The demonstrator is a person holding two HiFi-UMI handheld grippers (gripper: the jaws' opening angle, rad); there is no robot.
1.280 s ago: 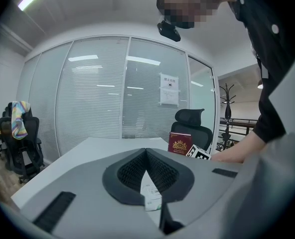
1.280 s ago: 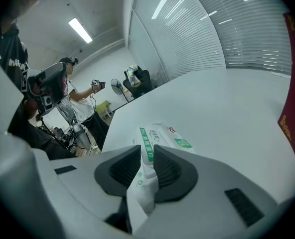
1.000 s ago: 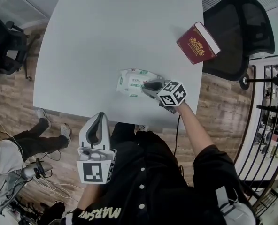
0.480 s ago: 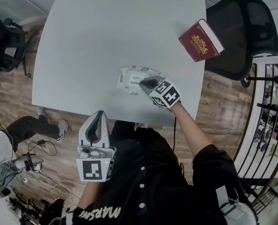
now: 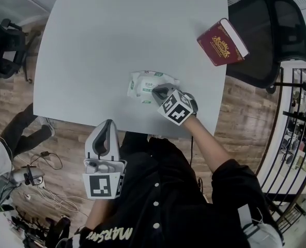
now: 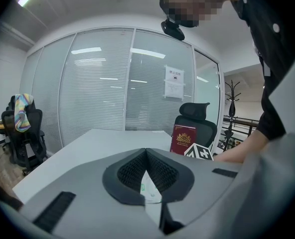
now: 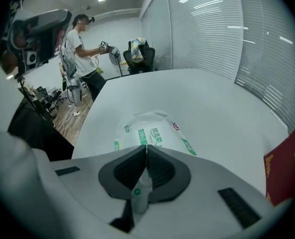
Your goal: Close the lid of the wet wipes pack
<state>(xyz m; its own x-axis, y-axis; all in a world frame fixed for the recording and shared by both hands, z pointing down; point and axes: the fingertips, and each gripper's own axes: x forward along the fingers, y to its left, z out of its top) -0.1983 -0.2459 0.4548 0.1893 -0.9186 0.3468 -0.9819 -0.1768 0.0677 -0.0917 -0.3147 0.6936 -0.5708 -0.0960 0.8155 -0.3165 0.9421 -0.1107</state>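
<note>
The table (image 5: pixel 106 40) lies open beyond the wet wipes pack (image 5: pixel 142 86); a red book (image 5: pixel 223 42) seemingly overhangs its right edge.

In the head view the right gripper (image 5: pixel 155 92), its jaws just closed together, covers the near right end of the wet wipes pack (image 5: pixel 142 84), so its lid cannot be made out; the pack's print is too small to read. The red book (image 7: pixel 287 171) is cut by the right gripper view's edge; the notice (image 6: pixel 173 82) on the glass wall (image 6: pixel 102 83) is illegible.

Right gripper (image 5: pixel 156 91) tilted down, jaws just closed tip to tip, nothing between — left gripper (image 5: pixel 108 125) back by torso, jaws together.
</note>
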